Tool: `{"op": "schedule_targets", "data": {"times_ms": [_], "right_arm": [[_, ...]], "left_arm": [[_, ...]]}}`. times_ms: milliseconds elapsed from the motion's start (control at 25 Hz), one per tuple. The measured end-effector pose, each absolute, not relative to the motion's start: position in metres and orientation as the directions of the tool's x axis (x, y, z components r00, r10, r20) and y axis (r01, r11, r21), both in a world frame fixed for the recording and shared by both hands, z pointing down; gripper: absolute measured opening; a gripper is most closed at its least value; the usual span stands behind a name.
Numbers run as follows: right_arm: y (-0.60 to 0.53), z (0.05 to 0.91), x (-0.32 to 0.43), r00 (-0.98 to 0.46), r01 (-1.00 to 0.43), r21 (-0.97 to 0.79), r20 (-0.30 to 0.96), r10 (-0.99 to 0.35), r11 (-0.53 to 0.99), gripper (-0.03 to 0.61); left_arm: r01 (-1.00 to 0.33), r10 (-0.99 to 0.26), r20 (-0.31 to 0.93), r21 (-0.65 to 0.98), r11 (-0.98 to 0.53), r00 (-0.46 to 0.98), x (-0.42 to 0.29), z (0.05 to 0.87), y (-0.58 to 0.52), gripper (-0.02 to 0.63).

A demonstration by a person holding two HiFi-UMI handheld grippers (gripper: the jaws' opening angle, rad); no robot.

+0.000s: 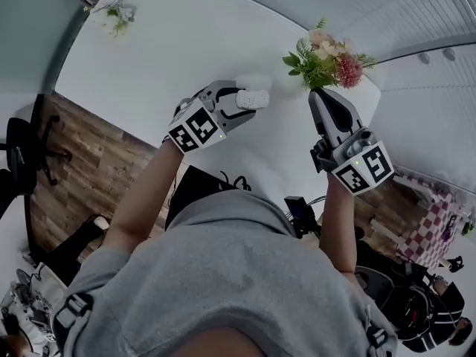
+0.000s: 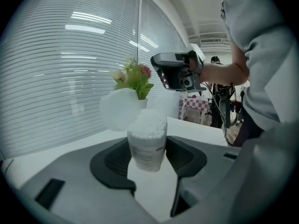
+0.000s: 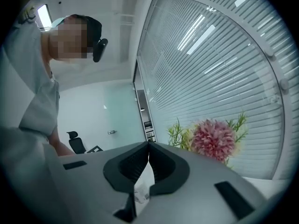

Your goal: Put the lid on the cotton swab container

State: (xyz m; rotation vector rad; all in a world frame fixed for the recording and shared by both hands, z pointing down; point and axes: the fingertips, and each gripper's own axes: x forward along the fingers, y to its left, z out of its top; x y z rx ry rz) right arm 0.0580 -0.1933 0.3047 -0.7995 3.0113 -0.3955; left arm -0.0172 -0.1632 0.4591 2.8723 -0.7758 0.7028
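My left gripper (image 1: 238, 104) is shut on a clear cotton swab container (image 1: 254, 99), and both are raised above the white table (image 1: 171, 43). In the left gripper view the container (image 2: 148, 141) stands upright between the two dark pads (image 2: 112, 164), packed with white swabs. Its round translucent lid (image 2: 119, 108) stands flipped open behind the mouth, toward the left. My right gripper (image 1: 317, 97) hovers to the right, apart from the container, and points at the flowers. Its jaws (image 3: 148, 148) meet tip to tip, with nothing seen between the tips. It also shows in the left gripper view, as the right gripper (image 2: 175, 71) above the container.
A vase of pink and green flowers (image 1: 327, 58) stands on the table's far right, close to the right gripper. Window blinds (image 3: 219, 73) run behind it. A small plant (image 1: 115, 13) sits at the far left. Office chairs (image 1: 22, 155) stand on the wood floor.
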Motion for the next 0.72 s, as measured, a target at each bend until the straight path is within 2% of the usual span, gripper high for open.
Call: {"op": "schedule_targets", "data": {"times_ms": [400, 720], "right_arm": [[-0.179, 0.284, 0.065, -0.858, -0.507, -0.221, 0.044, -0.511, 0.833, 0.025], [-0.176, 0.287, 0.065, -0.862, -0.503, -0.247, 0.067, -0.503, 0.828, 0.025]], "left_arm": [[-0.389, -0.382, 0.459, -0.083, -0.917, 0.802, 0.001, 0.407, -0.133, 0.232], [-0.318, -0.328, 0.481, -0.106, -0.942, 0.813, 0.015, 0.397, -0.127, 0.232]]}}
